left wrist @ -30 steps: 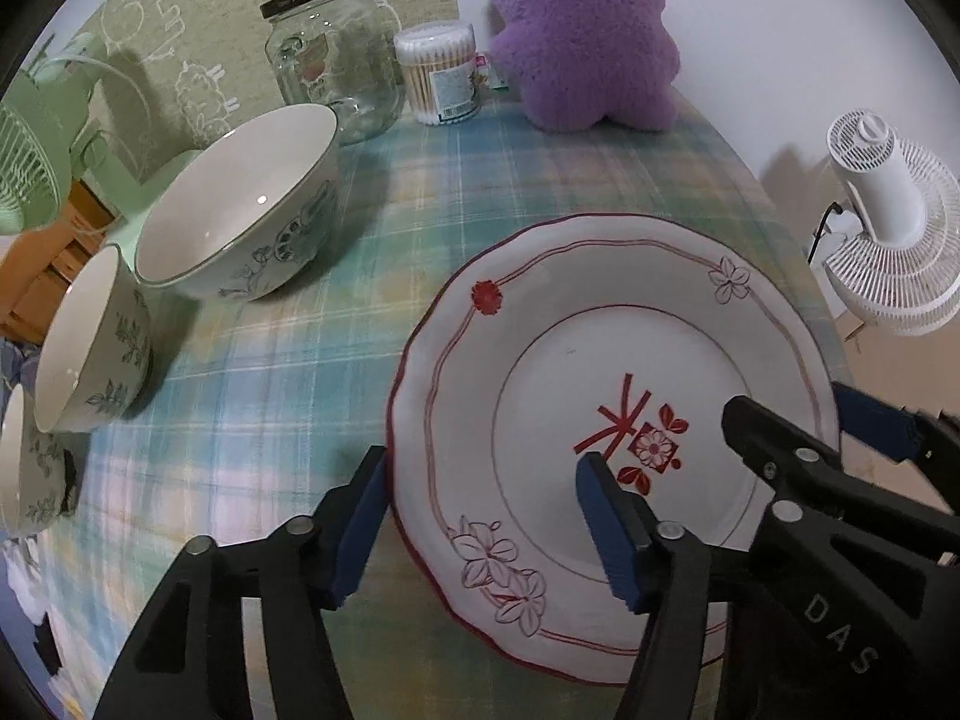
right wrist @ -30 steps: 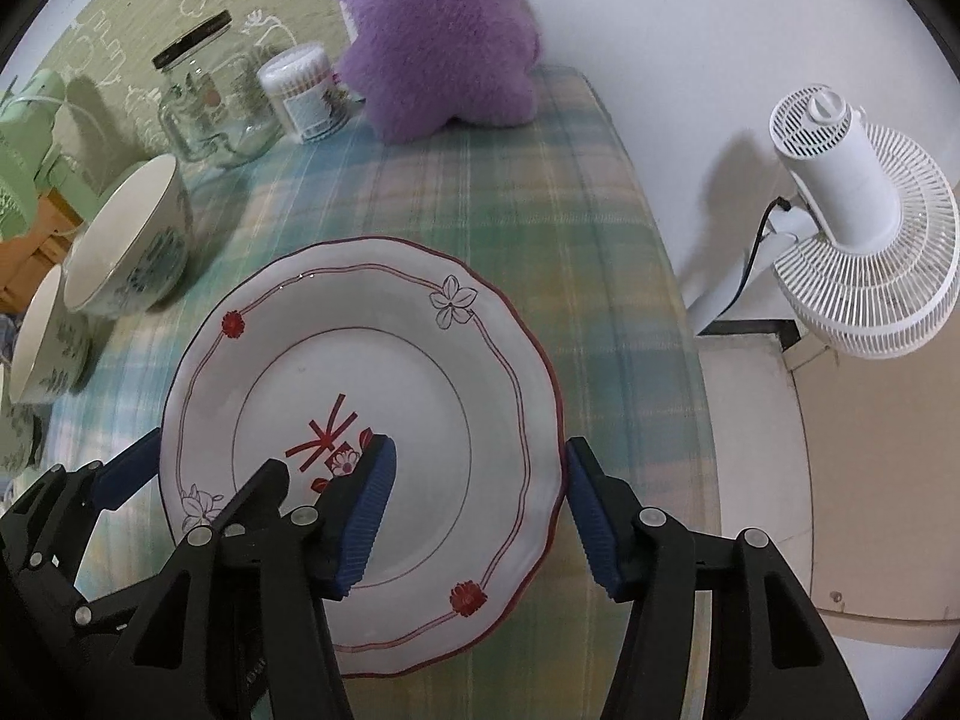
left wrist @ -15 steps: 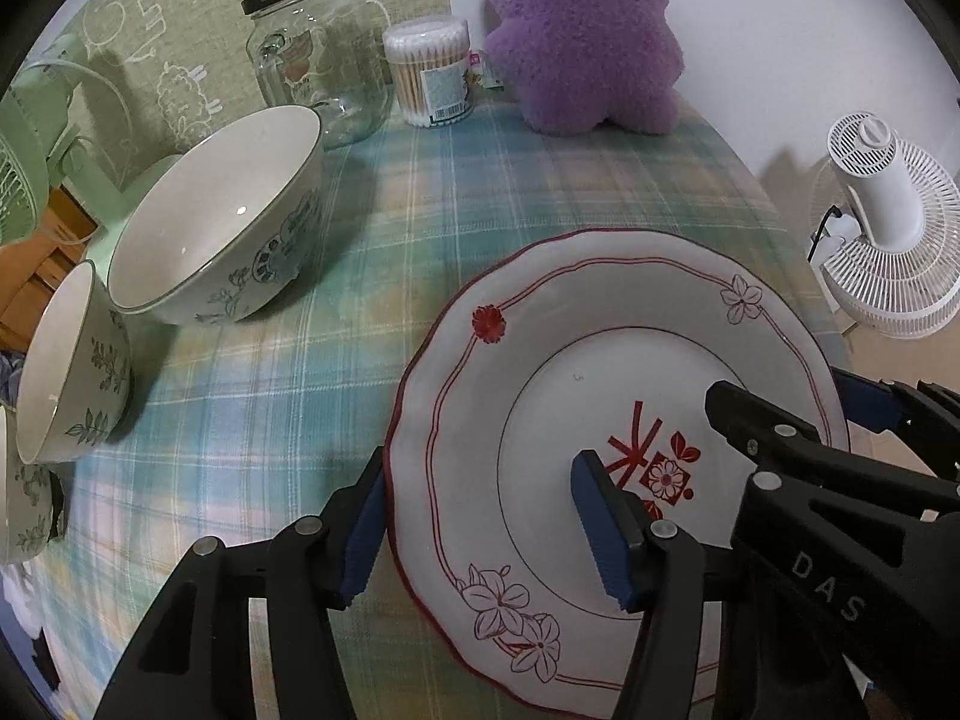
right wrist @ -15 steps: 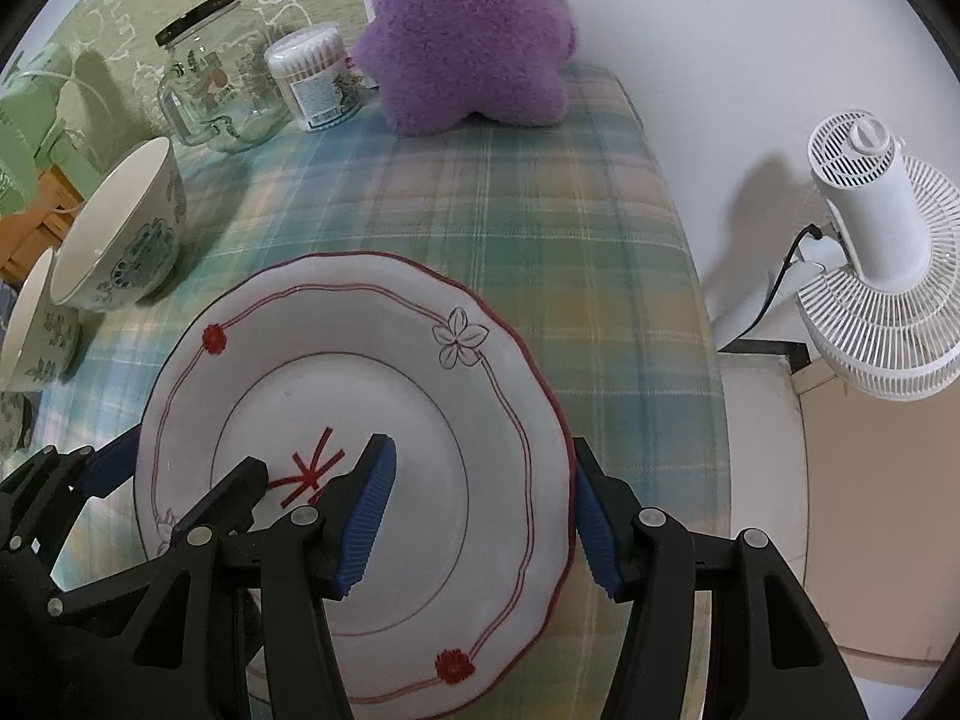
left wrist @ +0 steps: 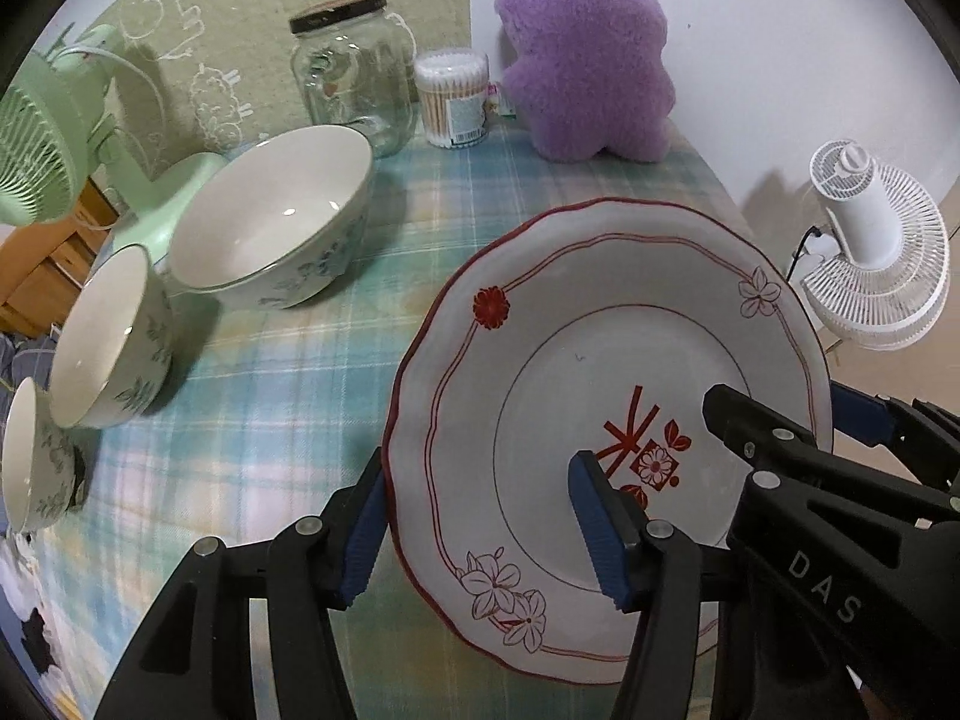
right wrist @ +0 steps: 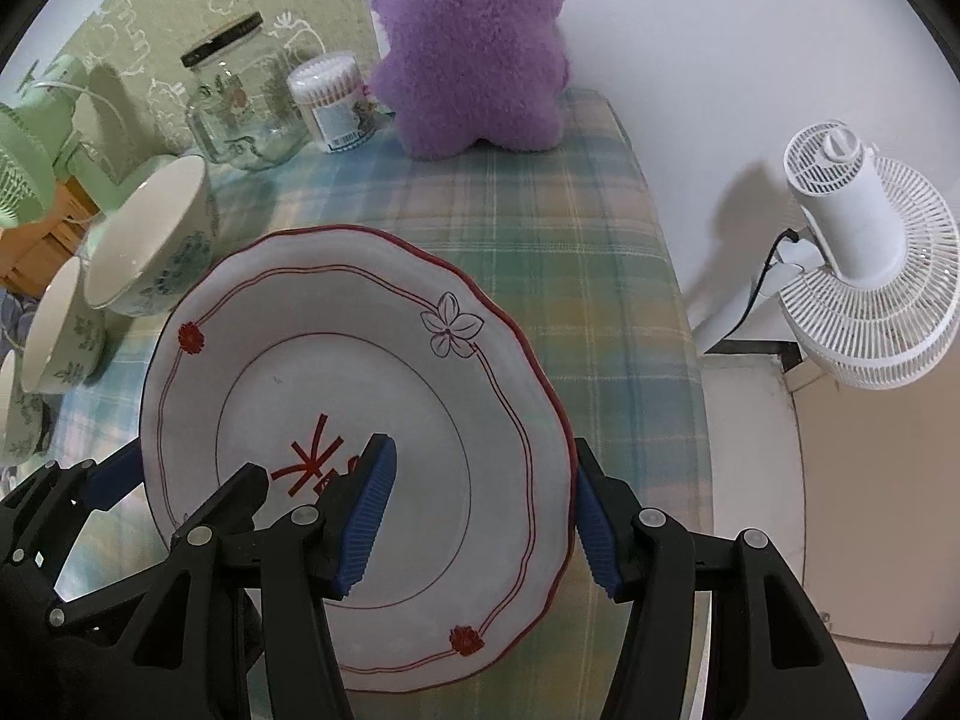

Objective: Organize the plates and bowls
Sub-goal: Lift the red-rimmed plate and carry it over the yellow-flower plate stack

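Observation:
A white plate (left wrist: 600,330) with red rim and red flower marks hangs a little above the plaid tablecloth (left wrist: 288,372), held from both sides. My left gripper (left wrist: 480,480) is shut on its left rim, one blue pad under the edge and one on the plate's face. On the opposite rim my right gripper (right wrist: 480,462) is shut the same way. Each gripper shows in the other's view: right gripper (left wrist: 780,408), left gripper (right wrist: 186,474). Three floral bowls stand at the left: large bowl (left wrist: 270,222), medium bowl (left wrist: 102,336), small bowl (left wrist: 30,462).
At the back stand a glass jar (left wrist: 354,78), a tub of cotton swabs (left wrist: 453,99) and a purple plush toy (left wrist: 588,60). A green fan (left wrist: 42,138) is at the far left. Beyond the table's right edge a white fan (right wrist: 858,252) stands on the floor.
The plate has come up off the cloth in both grippers and now sits nearer the cameras. The bowls have not moved.

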